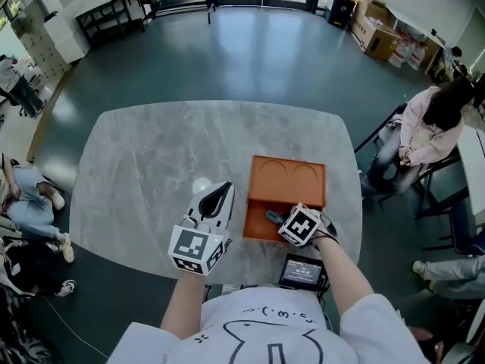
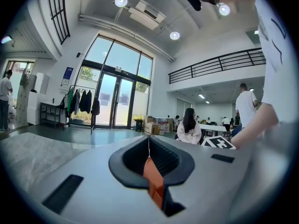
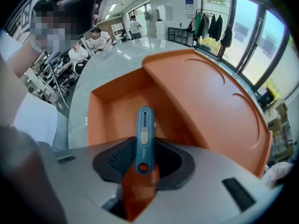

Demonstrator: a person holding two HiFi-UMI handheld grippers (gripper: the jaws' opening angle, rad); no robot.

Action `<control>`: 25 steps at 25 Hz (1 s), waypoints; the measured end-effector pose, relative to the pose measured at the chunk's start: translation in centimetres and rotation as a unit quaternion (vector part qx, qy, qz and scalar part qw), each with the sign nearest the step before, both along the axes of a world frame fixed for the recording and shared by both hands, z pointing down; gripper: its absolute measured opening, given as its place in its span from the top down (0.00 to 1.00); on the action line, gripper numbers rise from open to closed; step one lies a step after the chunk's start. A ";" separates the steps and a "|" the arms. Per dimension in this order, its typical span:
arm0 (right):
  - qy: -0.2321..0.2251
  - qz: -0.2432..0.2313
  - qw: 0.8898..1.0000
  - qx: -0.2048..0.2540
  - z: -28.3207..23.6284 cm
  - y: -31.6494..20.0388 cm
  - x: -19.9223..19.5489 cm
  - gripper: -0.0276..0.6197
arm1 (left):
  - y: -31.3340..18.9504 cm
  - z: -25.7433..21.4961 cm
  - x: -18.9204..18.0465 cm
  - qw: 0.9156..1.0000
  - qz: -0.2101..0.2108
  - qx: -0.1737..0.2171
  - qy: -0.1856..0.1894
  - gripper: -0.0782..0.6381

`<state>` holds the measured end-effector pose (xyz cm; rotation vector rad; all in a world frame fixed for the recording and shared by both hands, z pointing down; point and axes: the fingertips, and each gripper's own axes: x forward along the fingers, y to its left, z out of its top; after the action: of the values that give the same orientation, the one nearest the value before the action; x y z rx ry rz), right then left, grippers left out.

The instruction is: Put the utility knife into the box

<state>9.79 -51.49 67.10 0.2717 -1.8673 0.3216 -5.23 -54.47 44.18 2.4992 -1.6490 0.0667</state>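
Left gripper (image 1: 218,197) hovers over the table (image 1: 136,165); its own view shows the jaws pressed together, empty. The right gripper view plainly shows the right gripper (image 3: 141,164) pinching the knife (image 3: 144,136) above the box (image 3: 112,106) hollow. A person (image 1: 428,127) sits far right.

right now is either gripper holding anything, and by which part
The right gripper holds the blue utility knife by its end with the hole, the rest sticking out over the orange box. The left gripper is shut, empty.
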 end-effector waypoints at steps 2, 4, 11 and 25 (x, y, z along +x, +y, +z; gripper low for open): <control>0.005 -0.007 1.000 0.003 0.2 -0.1 -0.1 0.75 | 0.0 -0.1 -0.3 1.000 -0.003 0.001 0.001 0.87; 0.006 -0.008 1.000 0.008 0.0 -0.3 -0.3 0.75 | 0.0 -0.1 -0.6 1.000 -0.006 0.001 0.002 0.87; 0.009 0.013 1.000 0.017 -0.1 -0.2 -0.5 0.74 | 0.7 0.0 -1.2 1.000 -0.008 0.000 0.012 0.87; -0.069 0.108 0.991 0.045 -5.2 0.2 0.1 0.60 | 2.8 -1.6 -0.6 0.999 0.026 0.016 0.013 0.87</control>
<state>9.93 -51.29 61.88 0.5266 -1.9951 0.4121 -5.85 -51.67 42.56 2.5549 -1.5889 0.0144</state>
